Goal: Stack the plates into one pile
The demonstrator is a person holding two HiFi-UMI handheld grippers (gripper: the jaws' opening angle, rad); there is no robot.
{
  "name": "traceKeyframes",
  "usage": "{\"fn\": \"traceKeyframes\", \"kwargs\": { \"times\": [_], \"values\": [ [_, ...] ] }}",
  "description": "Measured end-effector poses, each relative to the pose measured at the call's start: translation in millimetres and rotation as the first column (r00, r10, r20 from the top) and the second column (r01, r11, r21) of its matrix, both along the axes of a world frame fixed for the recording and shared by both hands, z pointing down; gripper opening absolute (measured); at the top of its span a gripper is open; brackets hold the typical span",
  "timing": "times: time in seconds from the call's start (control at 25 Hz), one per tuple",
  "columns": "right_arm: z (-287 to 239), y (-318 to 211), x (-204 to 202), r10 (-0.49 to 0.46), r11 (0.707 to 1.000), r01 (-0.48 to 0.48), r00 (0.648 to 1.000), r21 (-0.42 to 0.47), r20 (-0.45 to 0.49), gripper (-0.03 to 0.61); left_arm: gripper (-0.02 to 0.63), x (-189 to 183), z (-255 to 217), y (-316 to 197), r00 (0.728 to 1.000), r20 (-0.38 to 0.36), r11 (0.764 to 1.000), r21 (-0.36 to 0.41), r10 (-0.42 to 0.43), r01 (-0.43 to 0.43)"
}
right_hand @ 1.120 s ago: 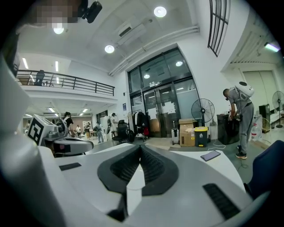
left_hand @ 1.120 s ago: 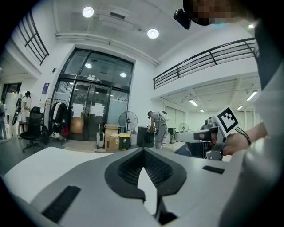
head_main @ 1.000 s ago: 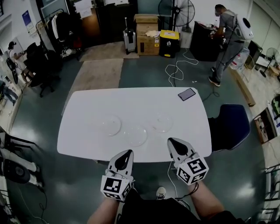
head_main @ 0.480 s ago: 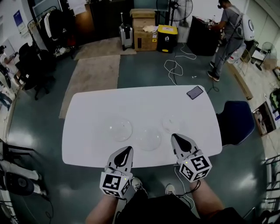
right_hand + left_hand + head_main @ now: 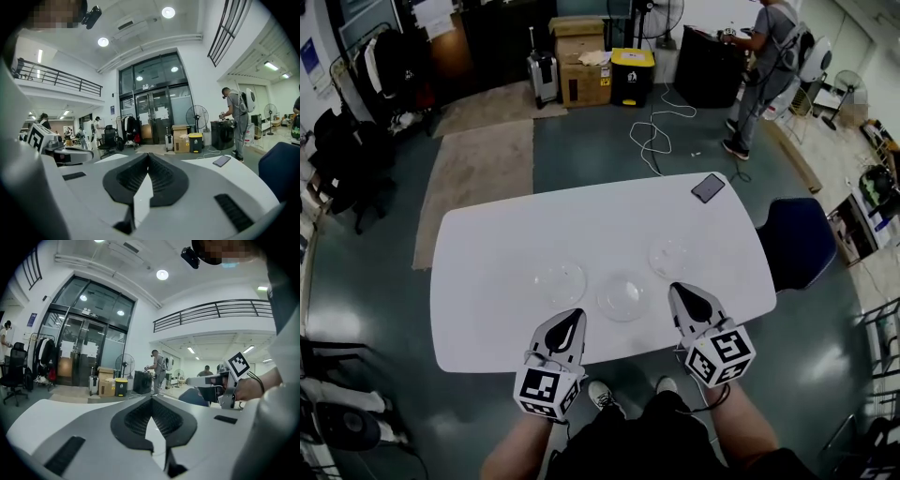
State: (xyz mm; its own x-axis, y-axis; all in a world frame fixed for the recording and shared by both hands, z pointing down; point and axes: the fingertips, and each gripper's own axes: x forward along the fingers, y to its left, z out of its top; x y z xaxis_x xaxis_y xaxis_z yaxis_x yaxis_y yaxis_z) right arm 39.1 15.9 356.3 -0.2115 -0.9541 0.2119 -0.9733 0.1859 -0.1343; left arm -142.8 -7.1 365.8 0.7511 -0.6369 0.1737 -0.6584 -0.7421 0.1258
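Observation:
Three clear glass plates lie apart on the white table (image 5: 487, 253) in the head view: one at the left (image 5: 560, 280), one in the middle (image 5: 623, 296), one at the right (image 5: 669, 256). My left gripper (image 5: 575, 319) is shut and empty, its tip over the near table edge, just short of the left plate. The right gripper (image 5: 679, 292) is shut too, with nothing in it, its tip between the middle and right plates. In the left gripper view its jaws (image 5: 151, 401) meet; so do those in the right gripper view (image 5: 148, 159). No plate shows in either gripper view.
A dark phone (image 5: 708, 187) lies at the table's far right corner. A blue chair (image 5: 795, 242) stands at the right end. A person (image 5: 761, 66) stands at a counter far right. Boxes (image 5: 581, 66), a yellow-lidded bin (image 5: 630, 77) and cables (image 5: 653, 136) lie beyond.
Both grippers have come forward from off the near edge to over the table, closer to the plates. The plates lie as before. Both stay shut.

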Motion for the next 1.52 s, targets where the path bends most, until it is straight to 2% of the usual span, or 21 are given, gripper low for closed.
{"fn": "traceKeyframes", "kwargs": {
  "times": [0.28,0.52,1.08,1.52],
  "values": [
    [5.0,-0.7,12.1,0.029,0.999,-0.030,0.999,-0.012,-0.018,0.017,0.017,8.0,7.7,-3.8,1.000,-0.012,1.000,-0.010,0.016,-0.016],
    [10.1,-15.0,25.2,0.016,1.000,-0.016,1.000,-0.019,-0.012,0.017,0.017,23.1,9.5,-10.4,1.000,-0.013,1.000,-0.003,0.016,-0.016],
    [20.5,-45.5,96.1,-0.031,0.999,0.031,0.999,-0.039,0.012,0.017,0.017,92.9,10.6,-28.3,0.999,-0.007,0.999,-0.014,-0.034,0.034],
    [30.3,-61.1,145.1,-0.053,0.997,0.055,0.998,-0.049,0.044,0.017,0.017,144.9,12.6,-35.6,0.999,-0.002,0.999,-0.014,-0.042,0.042]
  ]
}}
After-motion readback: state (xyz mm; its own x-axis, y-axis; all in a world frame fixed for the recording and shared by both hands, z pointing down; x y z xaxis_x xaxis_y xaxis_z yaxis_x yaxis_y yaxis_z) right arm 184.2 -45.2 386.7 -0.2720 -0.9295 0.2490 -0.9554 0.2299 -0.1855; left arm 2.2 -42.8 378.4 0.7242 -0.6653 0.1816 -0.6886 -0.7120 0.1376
